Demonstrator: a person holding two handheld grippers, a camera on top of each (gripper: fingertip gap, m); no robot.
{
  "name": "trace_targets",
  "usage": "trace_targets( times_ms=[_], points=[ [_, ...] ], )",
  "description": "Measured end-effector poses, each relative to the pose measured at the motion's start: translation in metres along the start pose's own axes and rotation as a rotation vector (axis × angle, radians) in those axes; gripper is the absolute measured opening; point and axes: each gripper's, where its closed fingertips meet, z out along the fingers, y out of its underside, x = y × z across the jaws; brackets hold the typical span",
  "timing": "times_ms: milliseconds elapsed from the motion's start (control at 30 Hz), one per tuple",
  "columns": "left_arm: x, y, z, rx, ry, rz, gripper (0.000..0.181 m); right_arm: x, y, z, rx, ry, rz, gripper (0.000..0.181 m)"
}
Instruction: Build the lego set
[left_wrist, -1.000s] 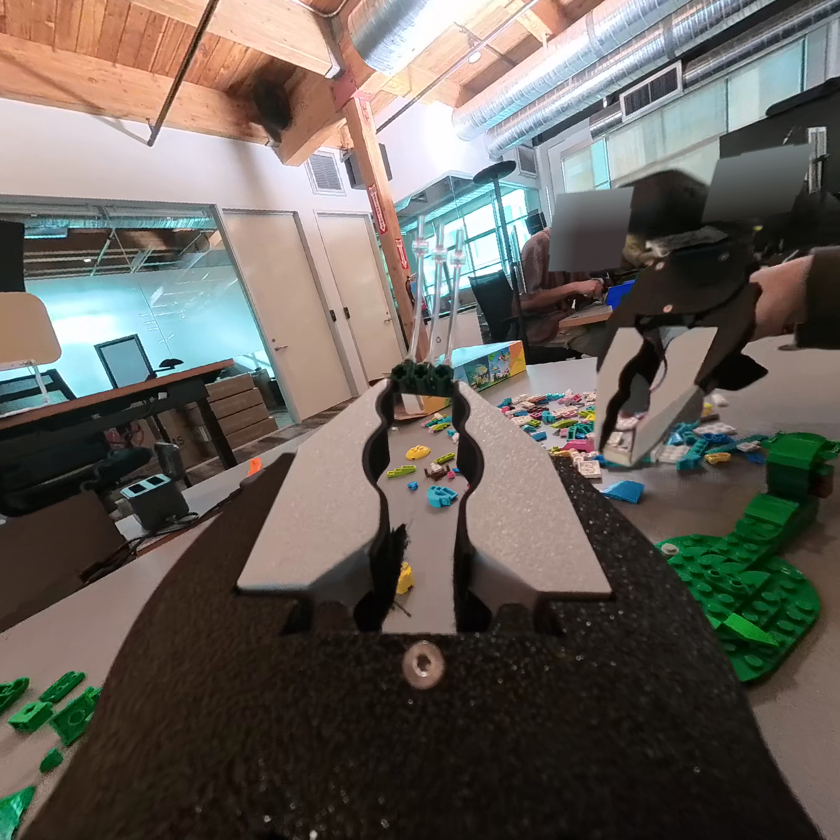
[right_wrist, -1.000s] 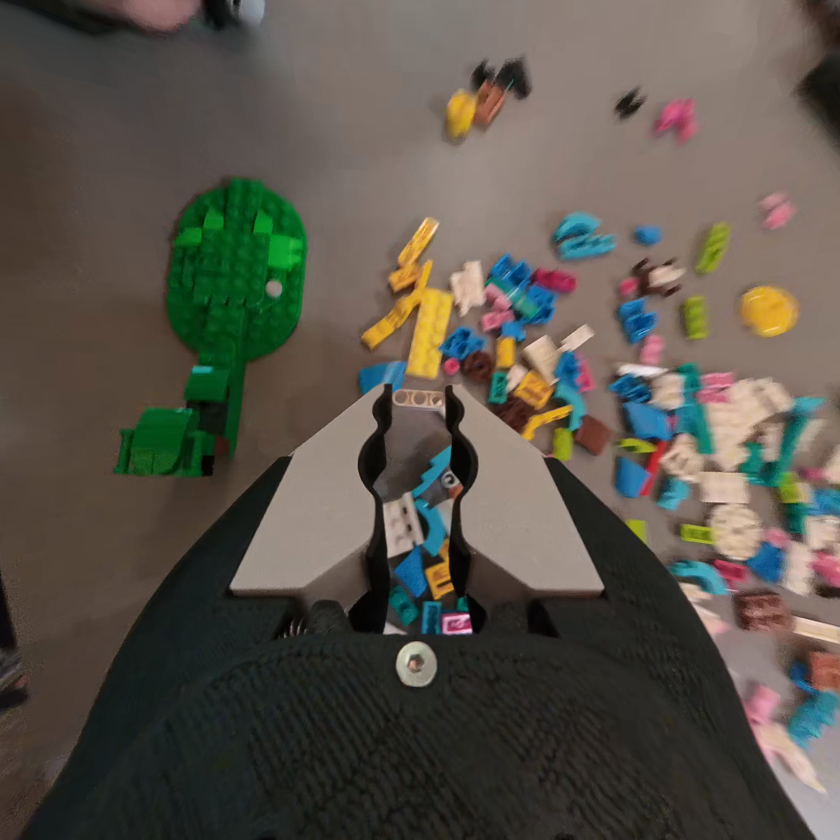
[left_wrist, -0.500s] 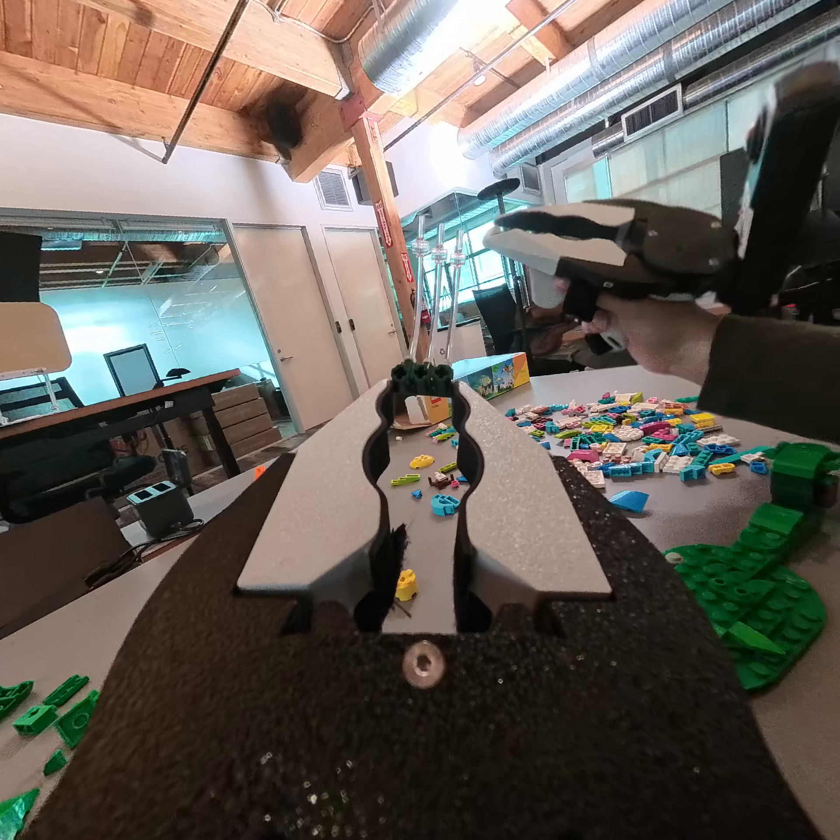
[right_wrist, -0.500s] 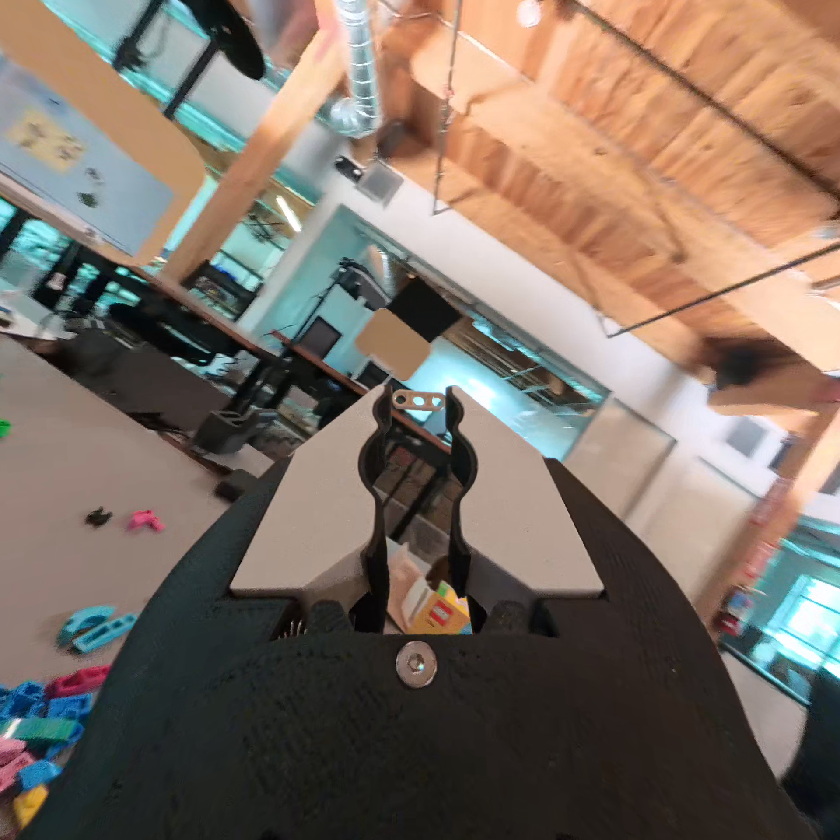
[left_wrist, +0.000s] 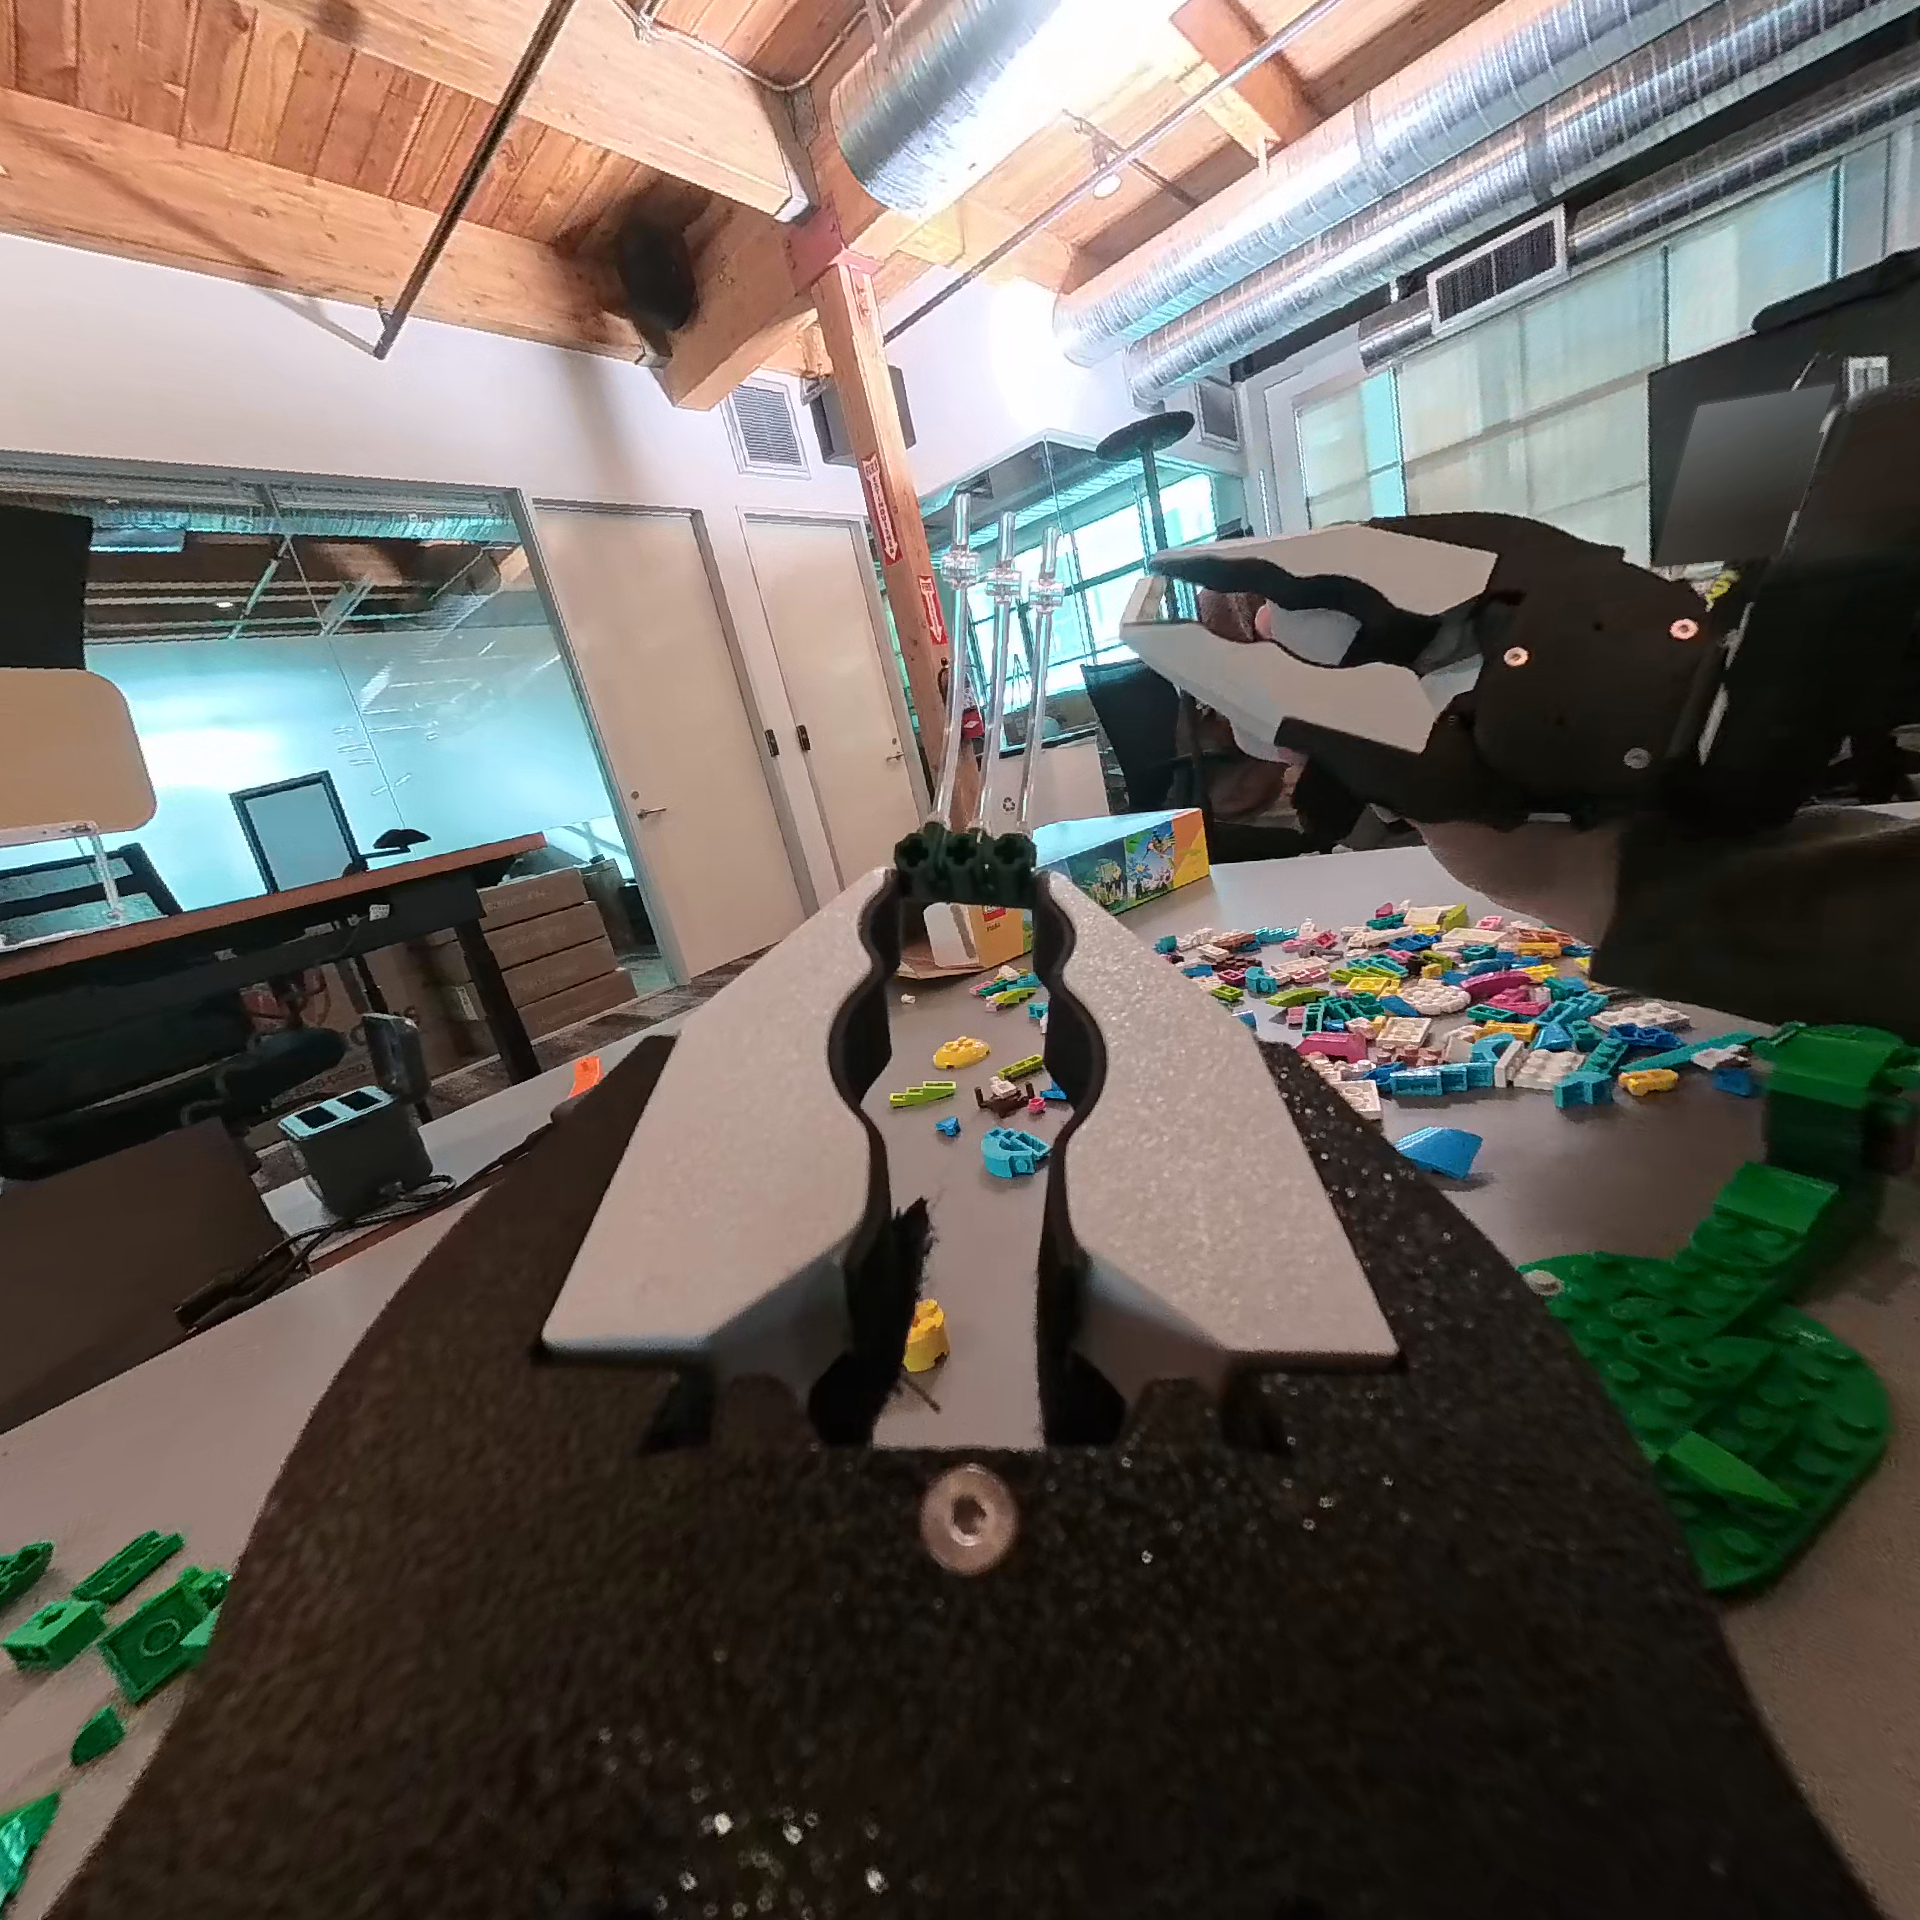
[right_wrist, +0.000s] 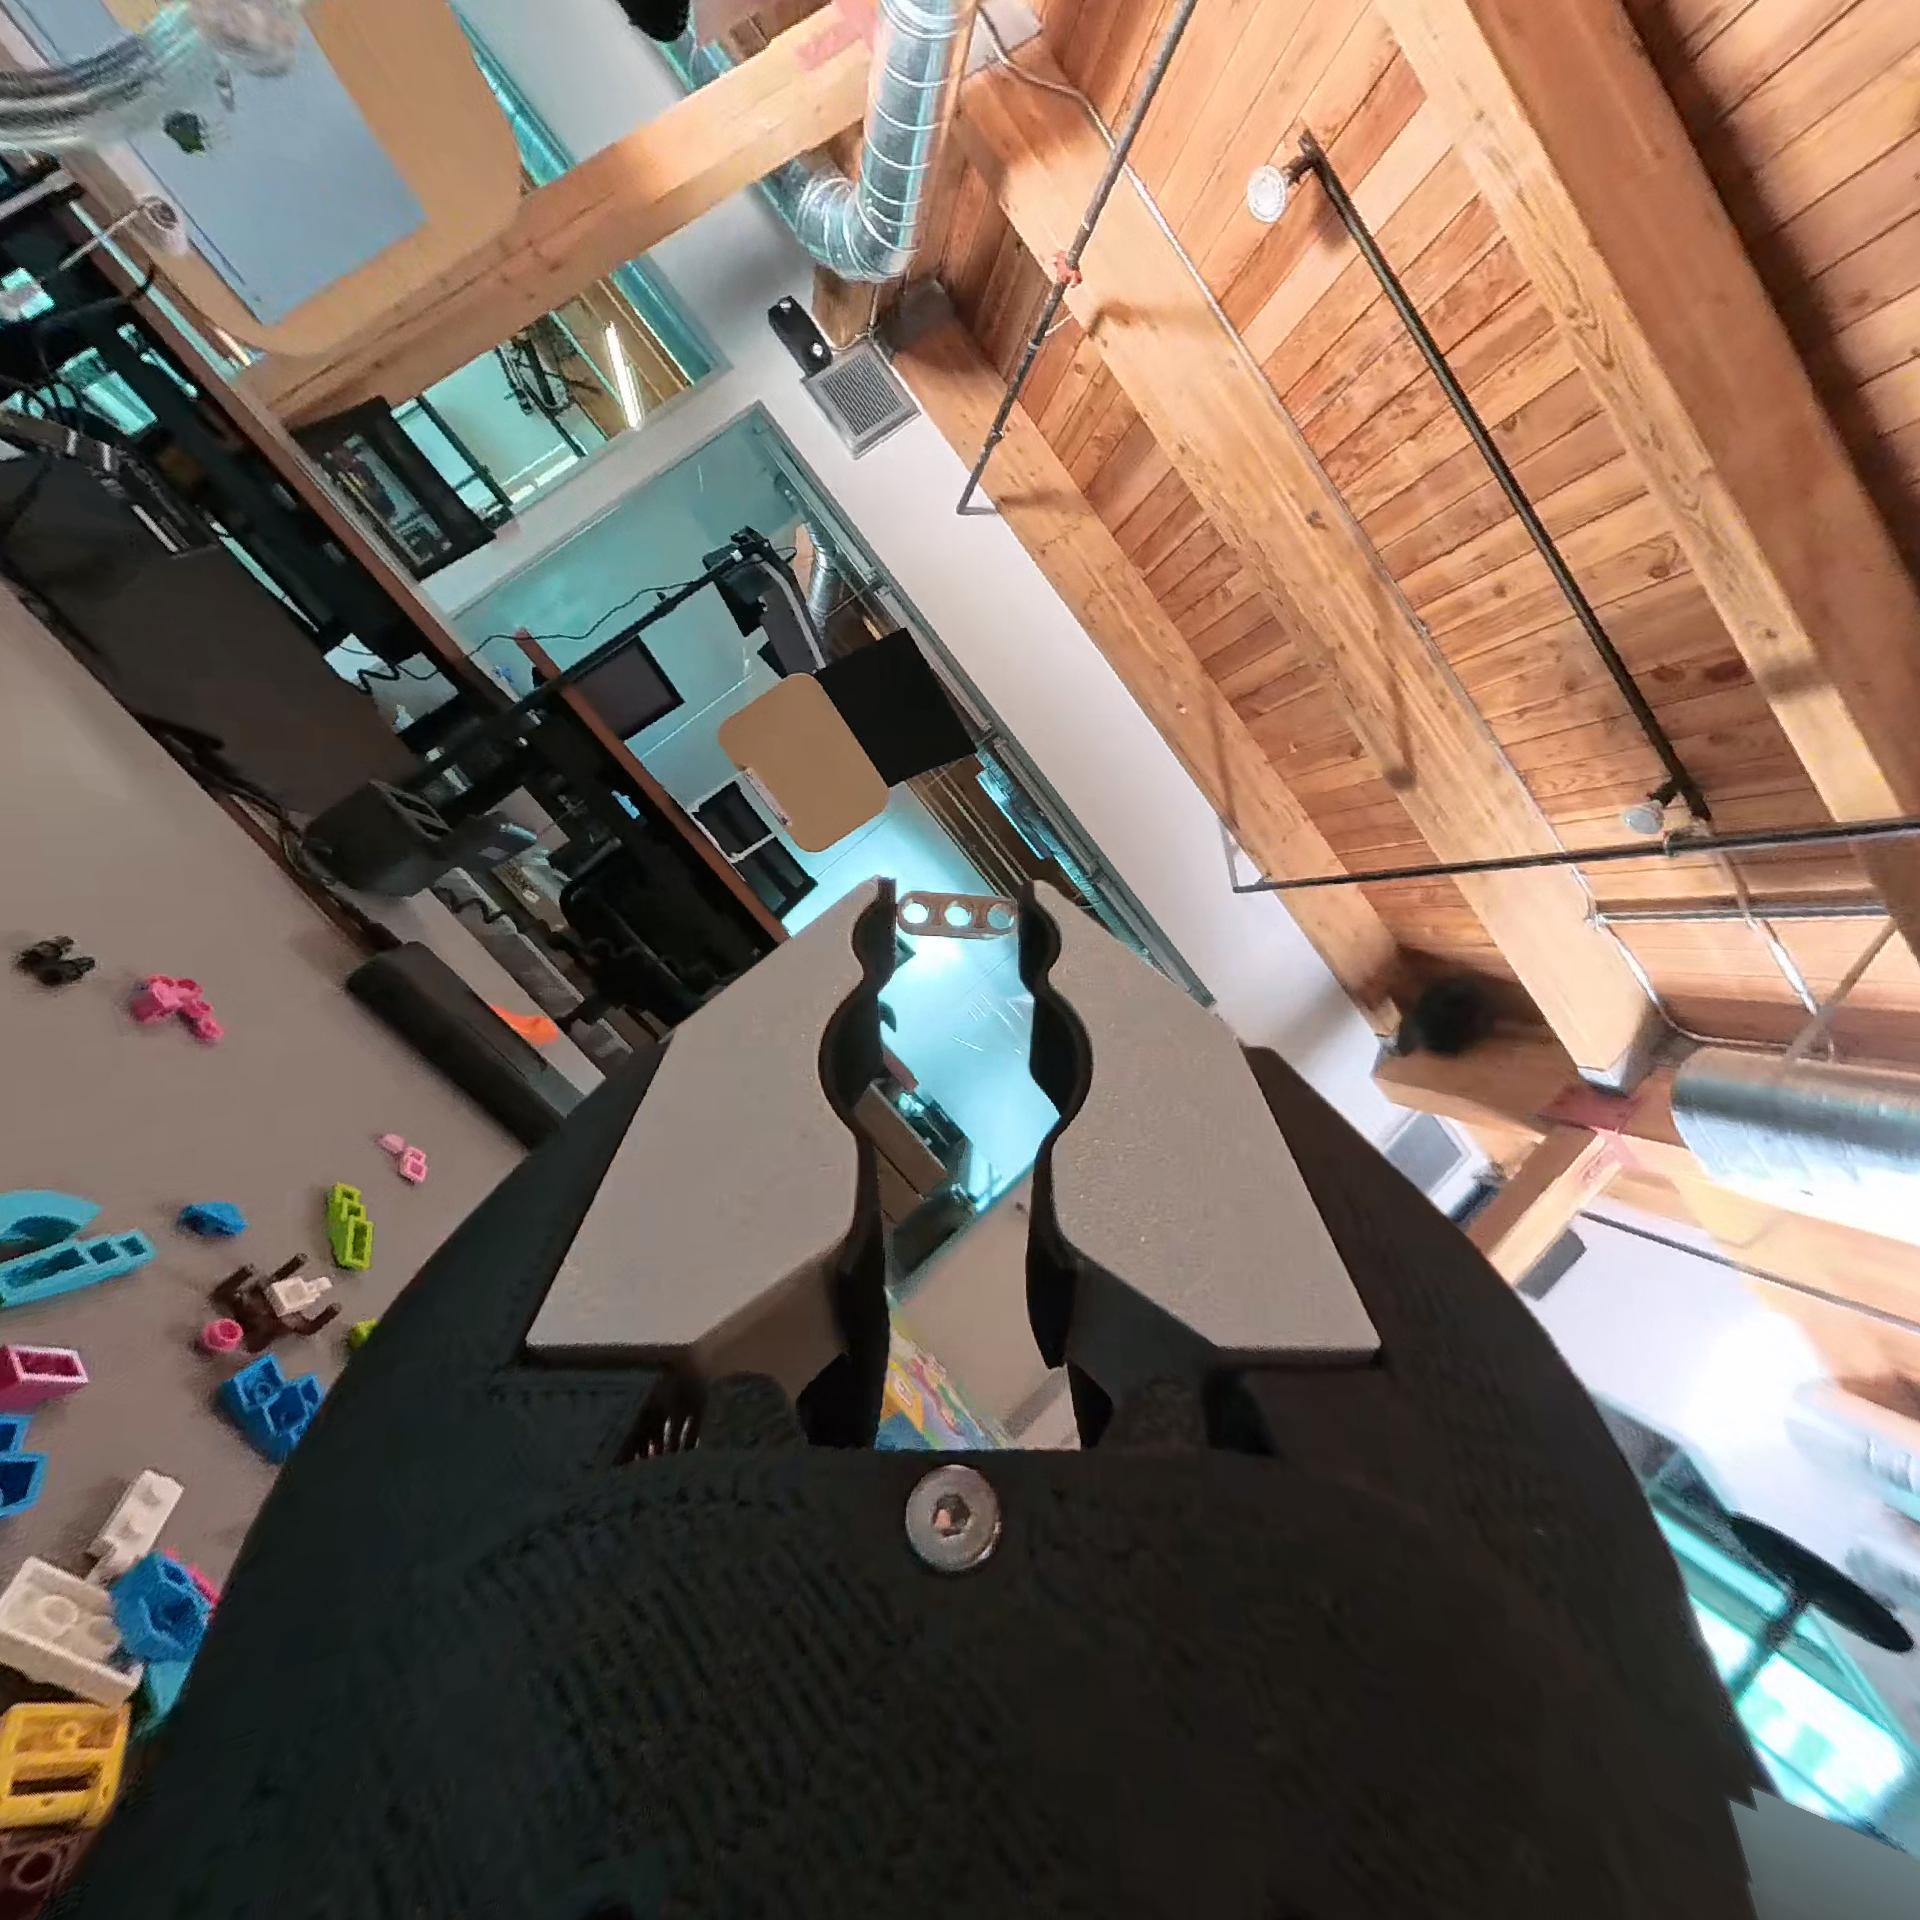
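Note:
My left gripper (left_wrist: 966, 883) is shut on a dark green piece (left_wrist: 964, 864) with three clear rods (left_wrist: 1000, 686) rising from it, held above the table. My right gripper (right_wrist: 956, 914) is shut on a small tan plate with three holes (right_wrist: 956, 915), raised and tilted toward the ceiling. The right gripper also shows in the left wrist view (left_wrist: 1153, 592), up high at right, pointing left near the rod tops. A green lego build (left_wrist: 1756, 1320) lies on the table at right. A pile of loose coloured pieces (left_wrist: 1455, 1008) lies beyond it.
Small green pieces (left_wrist: 114, 1621) lie at the near left. A lego box (left_wrist: 1132, 862) stands behind the left fingertips. Loose pieces (right_wrist: 125, 1351) lie on the grey table (right_wrist: 125, 935) left of the right gripper. A desk and doors stand beyond the table.
My right gripper lifted the tan plate off the pile, swung up from pointing down at the table, and moved toward the clear rods. My left gripper has stayed almost still.

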Motion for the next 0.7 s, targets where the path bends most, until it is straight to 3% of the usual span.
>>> trace_targets(
  times_ms=[700],
  points=[
    [-0.001,0.000,-0.001,0.002,-0.002,-0.002,0.022,-0.002,0.003,0.000,-0.014,0.008,-0.020,0.022]
  ],
)
